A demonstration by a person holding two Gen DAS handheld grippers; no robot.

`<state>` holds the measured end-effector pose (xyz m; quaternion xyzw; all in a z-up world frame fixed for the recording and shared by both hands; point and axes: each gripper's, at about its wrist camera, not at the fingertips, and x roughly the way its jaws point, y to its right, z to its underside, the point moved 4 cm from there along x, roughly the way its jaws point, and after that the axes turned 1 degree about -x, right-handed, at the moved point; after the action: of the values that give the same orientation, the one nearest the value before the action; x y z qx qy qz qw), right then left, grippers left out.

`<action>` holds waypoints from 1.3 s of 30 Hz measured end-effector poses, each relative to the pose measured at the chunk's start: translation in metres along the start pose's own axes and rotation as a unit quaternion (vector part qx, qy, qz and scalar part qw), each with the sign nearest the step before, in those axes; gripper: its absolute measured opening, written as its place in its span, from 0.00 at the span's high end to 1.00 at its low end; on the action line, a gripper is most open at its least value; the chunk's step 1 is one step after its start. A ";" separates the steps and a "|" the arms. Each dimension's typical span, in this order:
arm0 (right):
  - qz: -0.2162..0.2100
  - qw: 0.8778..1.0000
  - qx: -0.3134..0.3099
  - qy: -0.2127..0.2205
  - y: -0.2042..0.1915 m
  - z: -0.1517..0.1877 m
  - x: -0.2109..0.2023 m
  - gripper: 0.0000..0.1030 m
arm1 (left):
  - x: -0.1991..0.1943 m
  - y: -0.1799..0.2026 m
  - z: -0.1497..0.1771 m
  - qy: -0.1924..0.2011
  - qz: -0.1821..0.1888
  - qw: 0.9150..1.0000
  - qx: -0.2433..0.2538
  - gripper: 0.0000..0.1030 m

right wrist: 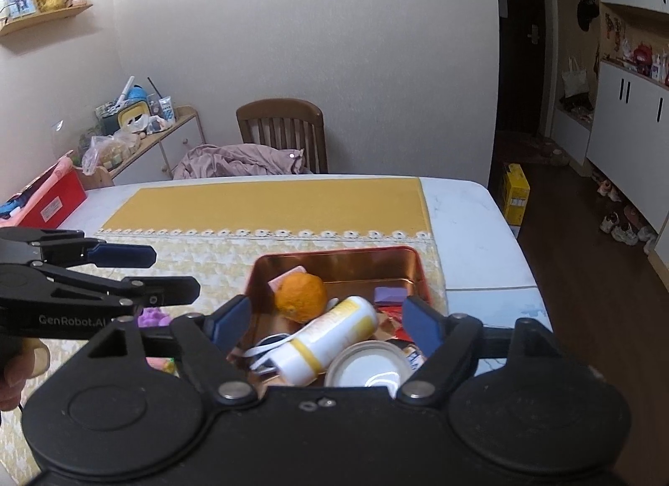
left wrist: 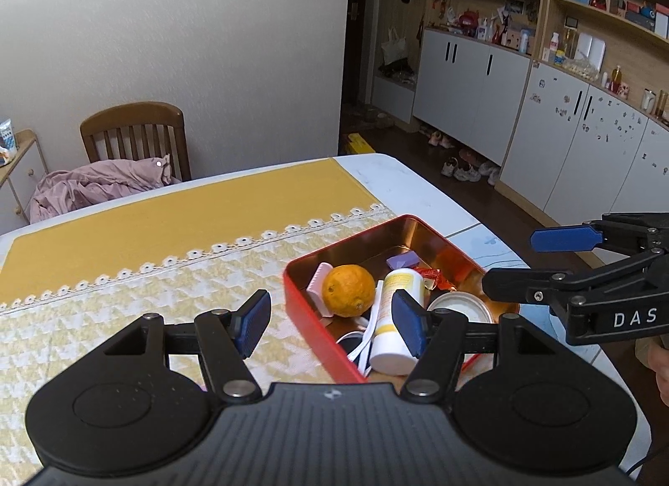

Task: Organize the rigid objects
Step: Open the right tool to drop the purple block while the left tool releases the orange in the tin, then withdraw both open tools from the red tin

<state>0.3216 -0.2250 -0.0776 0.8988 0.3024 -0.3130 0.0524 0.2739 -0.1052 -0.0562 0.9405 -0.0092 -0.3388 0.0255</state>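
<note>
Tin on counter holds orange, bottle, jar lid; left tool and right tool both spread wide, holding nothing

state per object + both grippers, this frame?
Red metal tin with copper inside: lid off, holding things.
Orange fruit: in tin, resting.
White and yellow plastic bottle: lying on its side in tin, capped.
Round white lid: lying in tin.
Left gripper: jaws open, empty.
Right gripper: jaws open, empty.
</note>
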 end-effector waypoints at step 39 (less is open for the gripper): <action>-0.012 0.999 0.010 -0.030 -0.159 0.038 0.018 0.00 | -0.062 -0.167 0.087 -0.009 -0.069 0.996 -0.047 0.19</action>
<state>0.2211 -0.0974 -0.1032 0.8857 0.3081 -0.3437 0.0492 0.1706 0.0600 -0.0927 0.9334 0.0717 -0.3485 0.0460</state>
